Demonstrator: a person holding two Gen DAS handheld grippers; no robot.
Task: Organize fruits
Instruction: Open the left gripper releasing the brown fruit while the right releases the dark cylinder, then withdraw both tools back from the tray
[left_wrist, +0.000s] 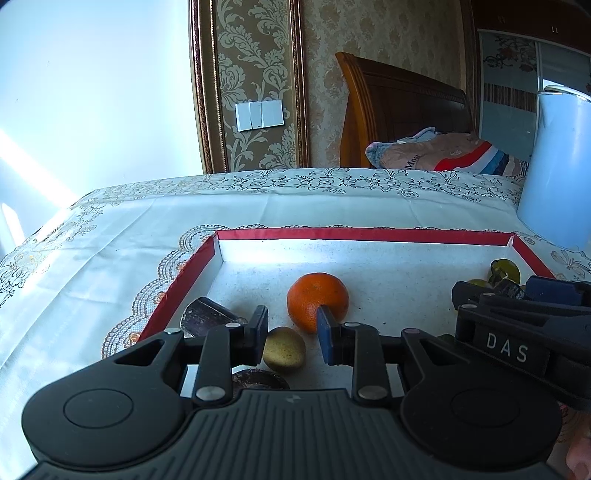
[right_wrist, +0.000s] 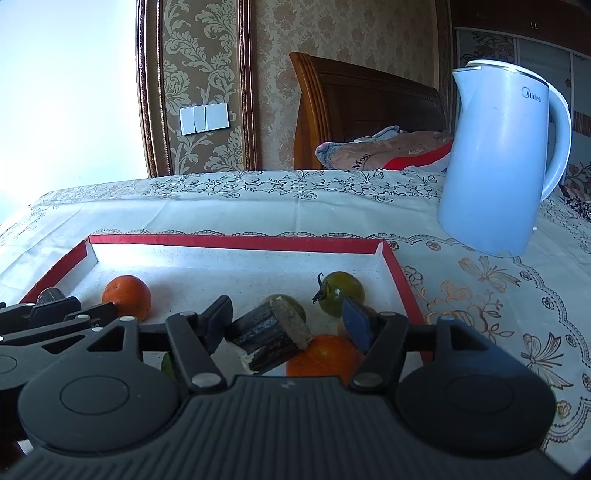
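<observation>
A red-rimmed white tray holds the fruit. In the left wrist view my left gripper is open over the tray's near left part, with a small yellow-brown fruit between its fingers and an orange just beyond. A dark sugarcane piece lies at its left finger. In the right wrist view my right gripper is open around another dark sugarcane piece, which does not look gripped. An orange-red tomato, green tomatoes and the orange lie around it.
A light blue electric kettle stands on the lace tablecloth right of the tray. The table's far edge meets a bed with a wooden headboard. The right gripper's body reaches into the left view.
</observation>
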